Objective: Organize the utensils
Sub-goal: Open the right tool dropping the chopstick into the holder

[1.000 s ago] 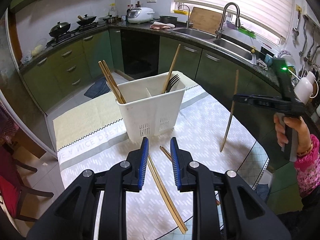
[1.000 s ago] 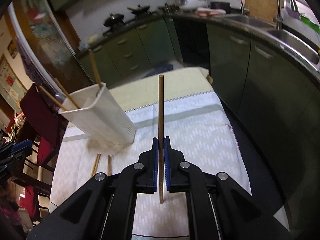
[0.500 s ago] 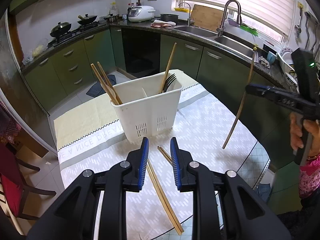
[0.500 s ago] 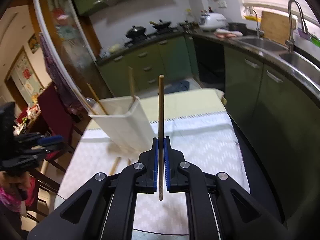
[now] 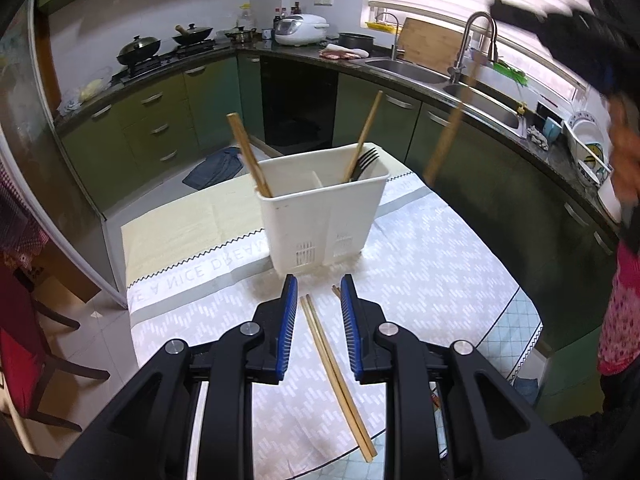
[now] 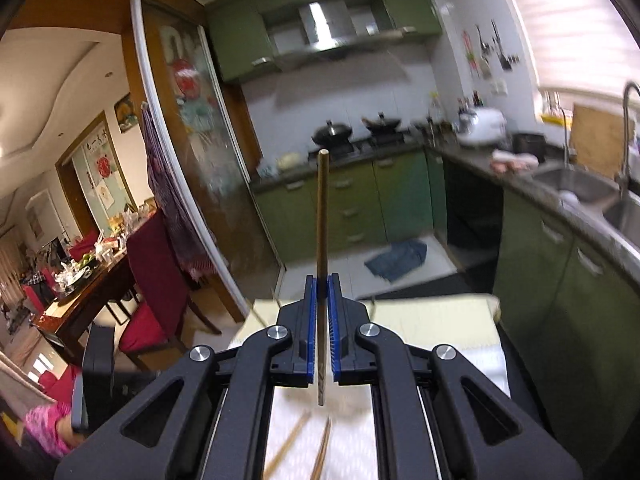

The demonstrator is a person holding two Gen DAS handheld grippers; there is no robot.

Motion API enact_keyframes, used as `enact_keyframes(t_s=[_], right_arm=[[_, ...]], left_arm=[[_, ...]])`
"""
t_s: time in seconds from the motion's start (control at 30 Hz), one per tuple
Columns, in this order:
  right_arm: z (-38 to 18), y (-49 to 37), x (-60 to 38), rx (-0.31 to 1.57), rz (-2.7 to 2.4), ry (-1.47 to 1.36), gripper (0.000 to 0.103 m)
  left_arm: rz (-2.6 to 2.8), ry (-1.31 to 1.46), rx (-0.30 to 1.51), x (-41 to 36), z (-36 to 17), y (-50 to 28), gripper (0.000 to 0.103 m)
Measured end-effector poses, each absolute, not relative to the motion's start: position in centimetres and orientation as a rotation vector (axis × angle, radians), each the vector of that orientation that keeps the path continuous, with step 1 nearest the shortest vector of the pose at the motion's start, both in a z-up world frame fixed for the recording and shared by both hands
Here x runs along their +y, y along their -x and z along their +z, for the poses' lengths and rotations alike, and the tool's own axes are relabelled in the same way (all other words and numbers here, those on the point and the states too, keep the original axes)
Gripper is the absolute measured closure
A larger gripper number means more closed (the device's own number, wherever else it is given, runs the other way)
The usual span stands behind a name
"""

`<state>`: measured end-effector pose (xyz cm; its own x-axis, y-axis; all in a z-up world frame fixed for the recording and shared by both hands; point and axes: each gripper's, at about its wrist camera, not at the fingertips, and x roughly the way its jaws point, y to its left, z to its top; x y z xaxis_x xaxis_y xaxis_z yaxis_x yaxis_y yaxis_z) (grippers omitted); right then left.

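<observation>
A white utensil caddy (image 5: 320, 216) stands on the table and holds chopsticks (image 5: 250, 156) in its left part, and one chopstick with a black fork (image 5: 366, 162) in its right part. My left gripper (image 5: 318, 286) is open and empty, just above a pair of chopsticks (image 5: 336, 364) lying on the cloth. My right gripper (image 6: 322, 280) is shut on a single chopstick (image 6: 322, 216) held upright. In the left wrist view that chopstick (image 5: 448, 136) hangs high to the right of the caddy, blurred.
The table has a white patterned cloth (image 5: 420, 280) with a rounded front edge. Green kitchen cabinets (image 5: 160, 120), a sink (image 5: 480, 100) and a stove surround it. A red chair (image 6: 156, 280) and a dining table stand to the left.
My right gripper has risen and tilted up with the chopstick, moving toward the caddy. My left gripper has stayed open over the lying chopsticks, a little higher.
</observation>
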<state>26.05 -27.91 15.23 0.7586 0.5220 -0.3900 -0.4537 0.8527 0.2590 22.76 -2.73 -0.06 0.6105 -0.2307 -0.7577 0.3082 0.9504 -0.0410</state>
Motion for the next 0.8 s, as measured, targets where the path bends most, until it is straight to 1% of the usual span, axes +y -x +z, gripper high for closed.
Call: enact_keyframes(t_s=[0.03,0.1,0.23,0.27,0.3,0.33,0.47,0.67,0.7,0.73,0.8], right_arm=[[15.8,-26.6,-27.3,0.458,0.532,-0.148,0.097],[16.2,-28.4,-25.8,0.448,0.530,-0.142,0.097],[14.9,-32.2,-23.3,0.482,0.512,-0.125,0.096],[14.1,-33.1,-22.8,0.500,0.507,-0.125,0.096],[13.0,-34.0,-22.4,0.522,0.501,-0.125,0.096],[12.0,-34.6,-22.2,0.539,0.500,-0.125,0.096],[7.8,-36.2,-21.1,0.603,0.487,-0.097,0.096],[3.8,-36.7,-19.9,0.664,0.479,-0.023,0.096],[3.4,-36.6,-19.6,0.671,0.480,-0.009,0.090],[3.3,-36.5,-19.4,0.671,0.478,0.002,0.083],[3.4,-35.8,-19.3,0.655,0.466,0.025,0.081]], left_arm=[[-0.308,-0.092,0.860,-2.4,-0.1,-22.6,0.081],[-0.298,-0.086,0.856,-1.8,-0.2,-22.2,0.070],[-0.278,-0.079,0.851,-0.6,-0.6,-21.3,0.061],[-0.273,-0.072,0.854,-0.2,-0.8,-21.1,0.054],[-0.269,-0.064,0.857,0.1,-1.0,-21.0,0.044],[-0.267,-0.054,0.860,0.5,-1.2,-20.7,0.039],[-0.262,-0.027,0.874,1.3,-2.4,-20.2,0.013],[-0.245,0.022,0.940,1.7,-4.6,-21.0,0.011],[-0.245,0.029,0.952,1.6,-4.8,-21.1,0.011],[-0.244,0.037,0.967,1.5,-5.1,-21.4,0.011],[-0.234,0.033,0.983,1.3,-5.5,-21.6,0.011]])
